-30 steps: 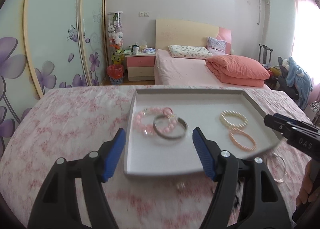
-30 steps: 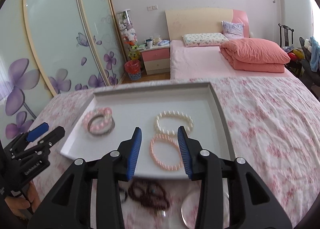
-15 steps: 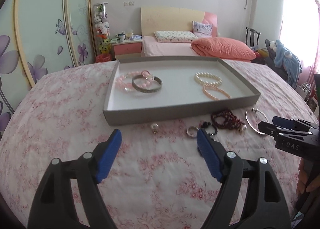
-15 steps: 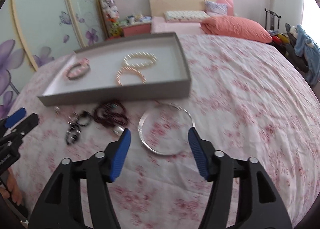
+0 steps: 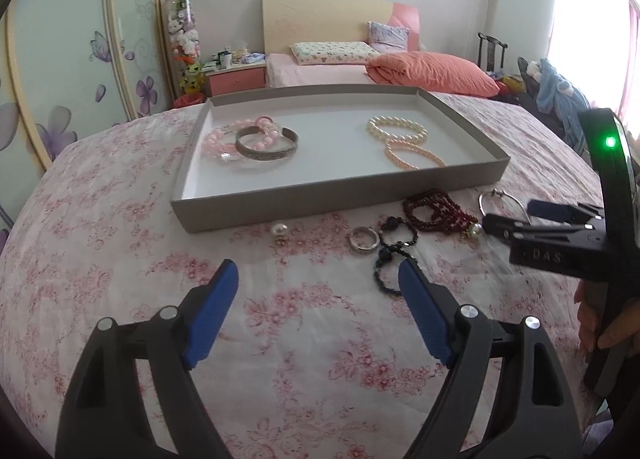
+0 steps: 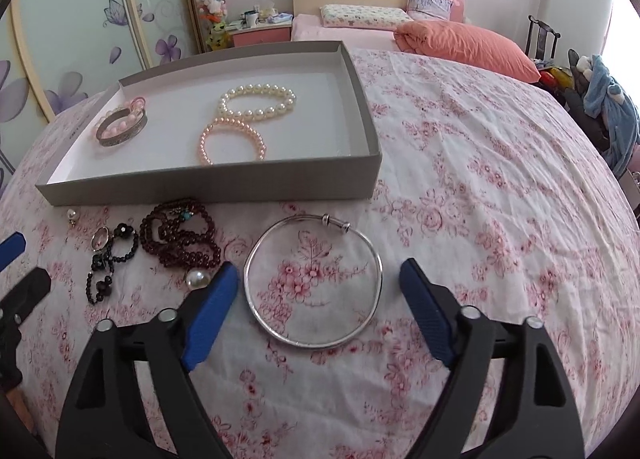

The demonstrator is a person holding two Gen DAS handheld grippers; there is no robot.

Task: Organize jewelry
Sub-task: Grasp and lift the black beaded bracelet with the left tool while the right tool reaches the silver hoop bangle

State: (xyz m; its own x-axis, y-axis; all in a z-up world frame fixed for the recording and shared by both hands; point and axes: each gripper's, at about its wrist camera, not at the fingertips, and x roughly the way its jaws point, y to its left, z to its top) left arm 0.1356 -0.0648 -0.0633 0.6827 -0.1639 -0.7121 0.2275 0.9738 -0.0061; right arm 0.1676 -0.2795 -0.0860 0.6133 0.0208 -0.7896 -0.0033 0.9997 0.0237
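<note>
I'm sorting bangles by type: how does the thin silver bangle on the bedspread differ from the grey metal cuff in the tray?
The thin silver bangle is a slim wire hoop; the grey metal cuff is a broad patterned band. The bangle lies alone on the bedspread; the cuff overlaps a pink bead bracelet inside the tray. Both are metal and lie flat.

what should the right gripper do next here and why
Probably lower the right gripper a little and bring its fingers onto the near rim of the silver bangle. Its jaws are opening with nothing between them, and the bangle lies flat on the floral cloth straight ahead, outside the grey tray that already holds four bracelets.
</note>
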